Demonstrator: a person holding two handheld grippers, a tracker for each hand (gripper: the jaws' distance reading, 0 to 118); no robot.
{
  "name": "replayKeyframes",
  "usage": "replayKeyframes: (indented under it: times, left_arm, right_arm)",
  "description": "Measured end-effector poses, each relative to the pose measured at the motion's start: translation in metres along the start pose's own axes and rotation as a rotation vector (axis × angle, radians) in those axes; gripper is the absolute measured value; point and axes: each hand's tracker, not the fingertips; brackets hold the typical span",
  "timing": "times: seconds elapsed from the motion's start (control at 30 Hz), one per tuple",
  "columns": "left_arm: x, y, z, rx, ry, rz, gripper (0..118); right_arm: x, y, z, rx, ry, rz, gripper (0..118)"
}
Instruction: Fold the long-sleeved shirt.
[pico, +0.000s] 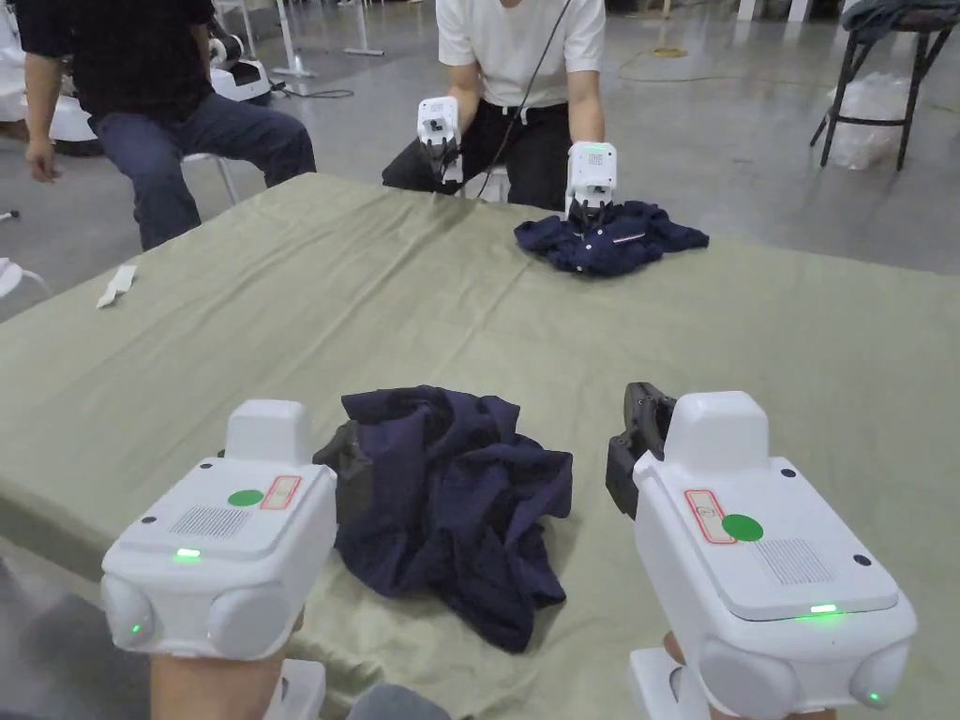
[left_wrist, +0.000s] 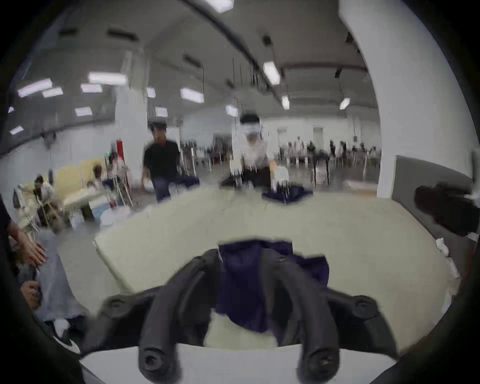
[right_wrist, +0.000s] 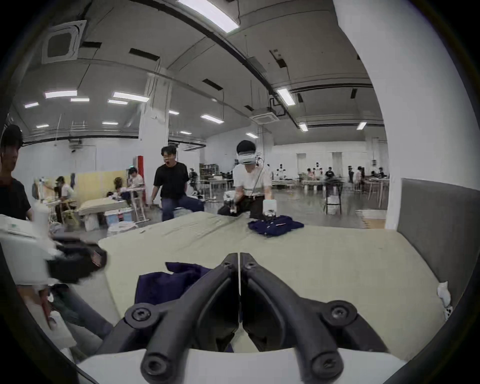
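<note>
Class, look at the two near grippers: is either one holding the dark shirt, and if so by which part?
Nothing is held. The left gripper is open over the crumpled shirt; the right gripper is shut, empty.

A large hall with a grey concrete floor (pico: 750, 141), white pillar (right_wrist: 153, 145), and ceiling strip lights (right_wrist: 285, 96).

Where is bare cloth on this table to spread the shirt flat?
The widest bare patch lies between the crumpled shirt and the far navy garment. More lies along the table to the shirt's left, and beyond the right claw. It is crowded at the near edge, where the left claw sits against the shirt.
</note>
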Motion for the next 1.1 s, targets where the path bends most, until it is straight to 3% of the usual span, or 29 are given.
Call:
replayKeyframes:
  times: [0.07,0.17,0.27,0.33,0.37,0.4,0.43,0.6,0.7,0.8,0.97,1.1]
  left_arm:
    - [-0.005,0.0,-0.047,-0.18,-0.057,0.117,103]
    - [-0.006,-0.015,-0.125,-0.358,-0.084,0.183,111]
    - [-0.005,-0.032,-0.193,-0.537,-0.019,0.076,108]
    - [-0.008,-0.041,-0.22,-0.605,0.041,0.031,101]
    - [-0.009,-0.044,-0.228,-0.597,0.061,0.035,84]
    - [-0.011,-0.046,-0.232,-0.584,0.081,0.052,43]
    - [-0.013,-0.046,-0.233,-0.6,0.036,0.085,18]
    - [-0.007,-0.008,-0.19,-0.507,-0.091,0.05,16]
    - [0.007,0.038,-0.147,-0.389,-0.278,0.122,16]
    - [0.053,0.096,-0.101,-0.24,-0.409,0.045,16]
    - [0.188,0.151,-0.043,-0.129,-0.764,-0.049,16]
    - [0.313,0.138,-0.048,-0.2,-1.008,-0.079,16]
  right_arm:
    - [-0.004,-0.002,-0.003,-0.012,0.005,0.011,0]
    - [-0.006,-0.008,-0.007,-0.033,0.014,0.019,0]
    - [-0.004,-0.013,-0.014,-0.056,0.017,0.023,0]
    - [-0.002,-0.016,-0.018,-0.07,0.015,0.027,0]
    - [-0.001,-0.017,-0.02,-0.074,0.014,0.027,0]
    - [0.001,-0.018,-0.022,-0.083,0.015,0.02,0]
    - [0.004,-0.02,-0.023,-0.088,0.014,0.013,0]
    - [0.021,-0.022,-0.019,-0.095,-0.021,-0.009,0]
    - [0.042,-0.017,-0.008,-0.092,-0.069,-0.08,0]
    - [0.071,-0.011,0.008,-0.075,-0.147,-0.136,0]
    - [0.133,-0.003,0.057,-0.019,-0.31,-0.171,0]
    - [0.182,-0.008,0.102,-0.022,-0.459,-0.198,0]
